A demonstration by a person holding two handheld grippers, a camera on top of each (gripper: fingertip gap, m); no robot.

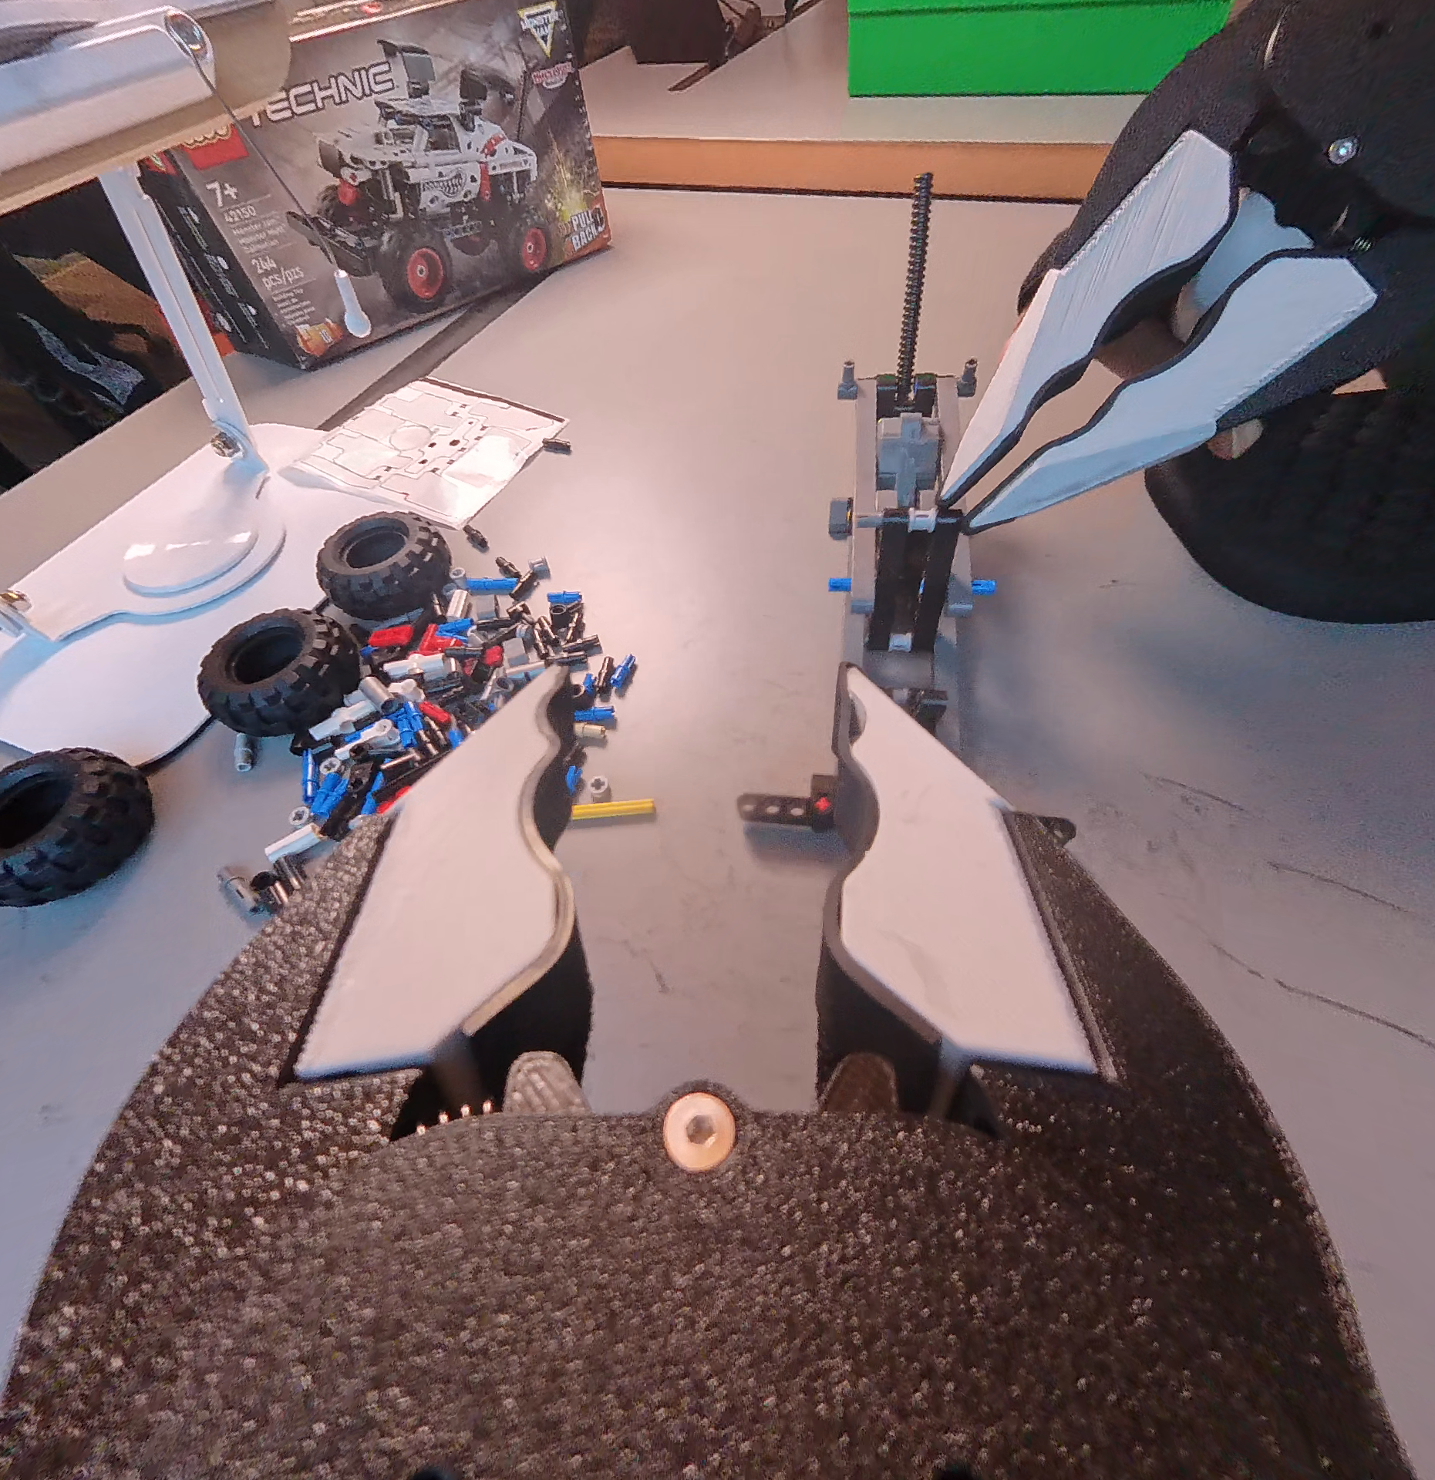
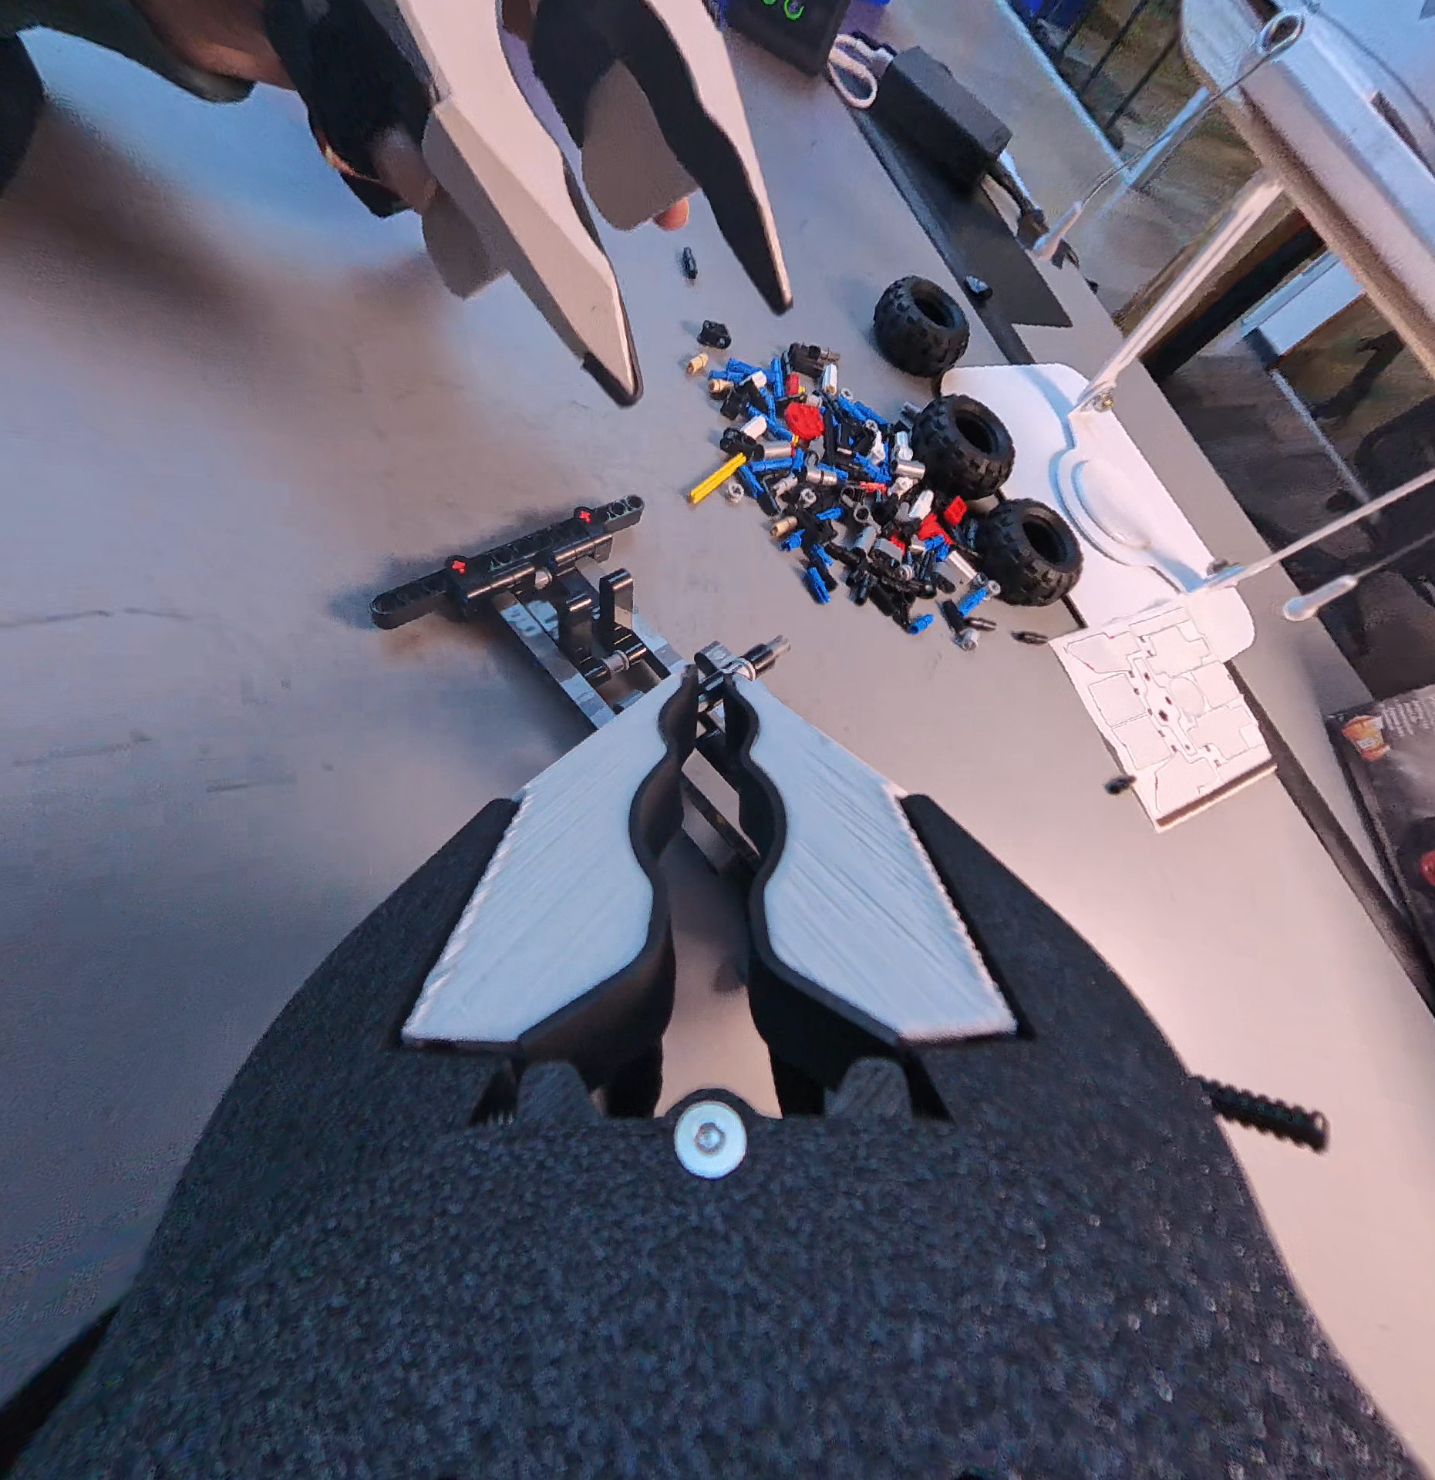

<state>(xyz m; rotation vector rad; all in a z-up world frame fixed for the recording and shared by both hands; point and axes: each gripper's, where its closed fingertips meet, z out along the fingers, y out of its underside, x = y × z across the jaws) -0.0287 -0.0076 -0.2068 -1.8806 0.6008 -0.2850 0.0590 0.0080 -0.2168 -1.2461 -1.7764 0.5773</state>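
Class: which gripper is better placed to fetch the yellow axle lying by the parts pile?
Probably left: the left gripper is open with the thin yellow plastic axle just ahead; the right gripper is shut on the small grey pin.

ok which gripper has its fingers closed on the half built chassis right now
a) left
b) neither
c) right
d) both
c: the right gripper has its fingers pinched on a small grey-and-black axle piece on the chassis, while the left gripper hovers with its fingers wide apart and nothing between them.
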